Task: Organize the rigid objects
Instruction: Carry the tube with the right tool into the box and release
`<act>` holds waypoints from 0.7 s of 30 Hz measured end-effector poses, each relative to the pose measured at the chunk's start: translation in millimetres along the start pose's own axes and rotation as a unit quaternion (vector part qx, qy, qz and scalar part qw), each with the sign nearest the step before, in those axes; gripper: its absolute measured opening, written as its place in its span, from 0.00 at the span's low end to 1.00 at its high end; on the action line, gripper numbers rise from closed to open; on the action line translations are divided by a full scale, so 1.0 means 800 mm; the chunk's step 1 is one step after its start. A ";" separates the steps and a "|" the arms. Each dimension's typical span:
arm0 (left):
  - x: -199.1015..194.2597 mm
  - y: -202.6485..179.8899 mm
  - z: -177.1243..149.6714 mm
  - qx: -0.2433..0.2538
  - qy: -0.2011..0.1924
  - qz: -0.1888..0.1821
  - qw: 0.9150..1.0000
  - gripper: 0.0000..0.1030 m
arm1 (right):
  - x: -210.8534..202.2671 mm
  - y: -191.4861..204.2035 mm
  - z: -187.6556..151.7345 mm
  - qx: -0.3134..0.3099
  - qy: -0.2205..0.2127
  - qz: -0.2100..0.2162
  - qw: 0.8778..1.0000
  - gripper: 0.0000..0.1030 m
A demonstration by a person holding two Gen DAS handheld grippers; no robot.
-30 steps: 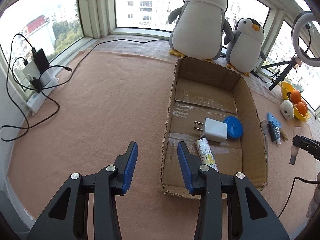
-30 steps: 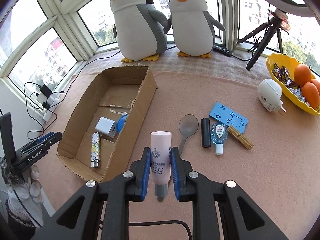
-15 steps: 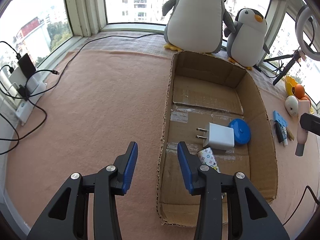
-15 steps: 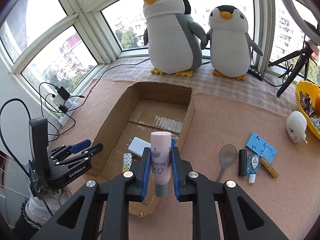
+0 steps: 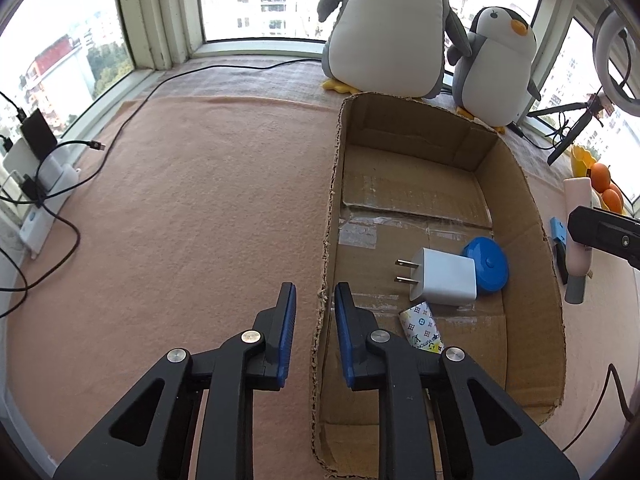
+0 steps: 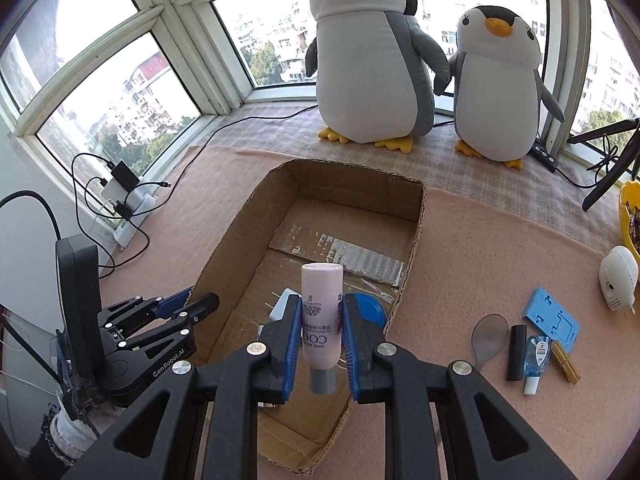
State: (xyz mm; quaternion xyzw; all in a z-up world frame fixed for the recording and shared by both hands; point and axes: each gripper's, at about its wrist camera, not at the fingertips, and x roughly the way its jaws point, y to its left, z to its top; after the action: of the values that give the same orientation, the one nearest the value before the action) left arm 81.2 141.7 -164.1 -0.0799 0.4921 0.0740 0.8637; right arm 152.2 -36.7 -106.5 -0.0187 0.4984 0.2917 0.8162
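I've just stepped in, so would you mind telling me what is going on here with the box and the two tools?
A person is sorting small items into a cardboard box with two handheld tools. The right tool grips a pink bottle, cap down, above the box's near end. The left tool straddles the box's left wall; its jaws have just been closing on that wall, but contact is unclear. A white charger, a blue round case and a patterned tube already lie inside. A spoon and other small items wait on the mat.
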 end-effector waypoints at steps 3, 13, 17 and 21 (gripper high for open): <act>0.002 0.000 0.000 0.000 0.001 -0.003 1.000 0.10 | 0.007 0.004 0.001 -0.003 0.005 0.001 1.000 0.17; 0.005 0.001 -0.001 -0.001 0.000 -0.009 1.000 0.07 | 0.026 0.009 0.006 -0.005 0.018 0.007 1.000 0.17; 0.005 0.001 -0.001 -0.002 -0.001 -0.009 1.000 0.07 | 0.030 0.011 0.007 -0.007 0.019 0.009 1.000 0.17; 0.005 0.001 -0.001 -0.002 -0.001 -0.009 1.000 0.07 | 0.029 0.015 0.009 -0.016 0.016 0.006 1.000 0.35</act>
State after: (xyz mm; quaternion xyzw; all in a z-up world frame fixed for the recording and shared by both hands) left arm 82.1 142.4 -167.8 -0.0854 0.4906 0.0674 0.8646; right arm 159.6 -14.0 -118.9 -0.0330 0.5066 0.3044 0.8060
